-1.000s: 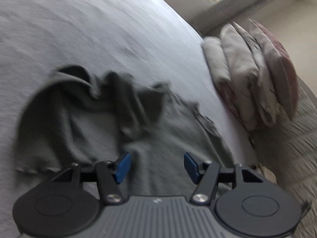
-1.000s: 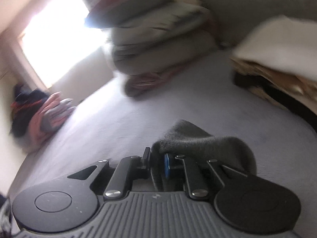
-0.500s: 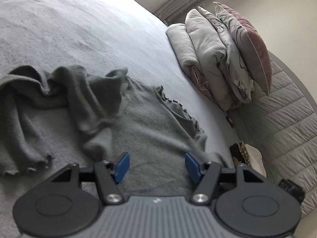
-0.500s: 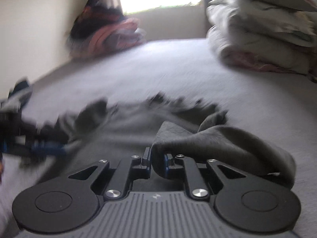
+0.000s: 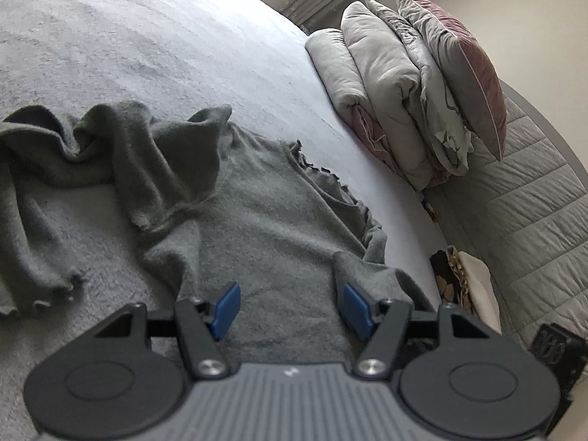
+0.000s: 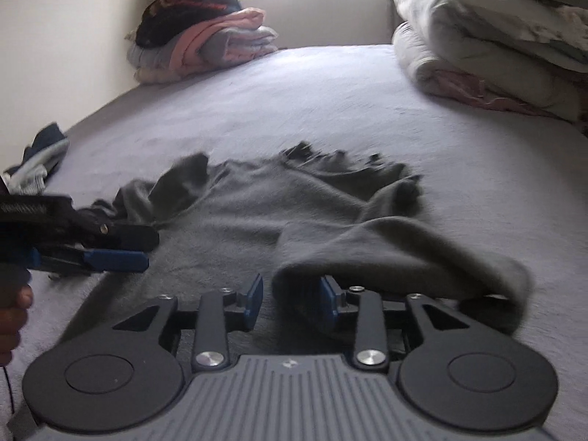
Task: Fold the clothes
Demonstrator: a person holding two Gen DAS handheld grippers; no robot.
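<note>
The right gripper [image 6: 290, 303] has just been opening its jaws; a folded sleeve of the dark grey knitted top with a frilled neckline [image 6: 264, 209] still lies between its blue pads [image 6: 254, 303], draped over one finger but no longer pinched. The left gripper [image 5: 290, 310] hangs spread and empty over the top, which lies rumpled on the grey bed cover [image 5: 154, 36]. Folded quilts and pillows [image 5: 411, 84] stack near the headboard.
</note>
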